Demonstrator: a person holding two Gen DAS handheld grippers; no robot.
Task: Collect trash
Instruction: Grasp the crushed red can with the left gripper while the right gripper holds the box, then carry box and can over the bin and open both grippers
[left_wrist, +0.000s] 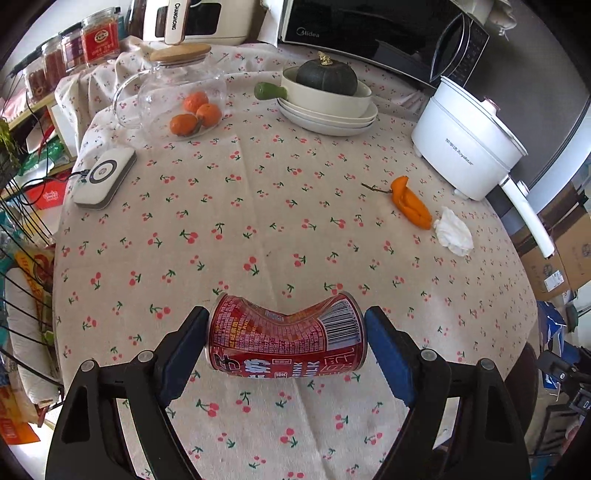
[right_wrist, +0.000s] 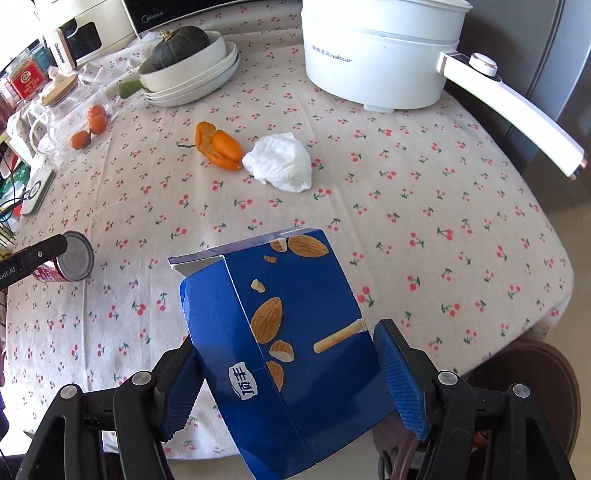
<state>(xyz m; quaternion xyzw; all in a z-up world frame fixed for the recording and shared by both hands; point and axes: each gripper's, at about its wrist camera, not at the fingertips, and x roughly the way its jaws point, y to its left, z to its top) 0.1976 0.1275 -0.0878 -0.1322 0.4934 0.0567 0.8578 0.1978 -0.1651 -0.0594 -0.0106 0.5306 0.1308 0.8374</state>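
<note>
A dented red drink can (left_wrist: 286, 339) lies crosswise between the blue pads of my left gripper (left_wrist: 287, 317), which is shut on its two ends and holds it just above the cherry-print tablecloth (left_wrist: 258, 221). The right wrist view shows this can (right_wrist: 75, 258) at the far left. My right gripper (right_wrist: 286, 334) is shut on a blue almond-snack box (right_wrist: 295, 314), tilted, with its open flap pointing away. An orange peel (left_wrist: 412, 203) (right_wrist: 218, 147) and a crumpled white tissue (left_wrist: 454, 230) (right_wrist: 279, 162) lie side by side on the cloth, far right of the can.
At the back stand a white electric pot (right_wrist: 376, 48) with a long handle, stacked white dishes holding a dark squash (left_wrist: 327, 75), a glass jug (left_wrist: 173, 92) by tangerines, and a microwave (left_wrist: 369, 26). A white charger pad (left_wrist: 105, 177) lies left. The table's rounded edge runs right and near.
</note>
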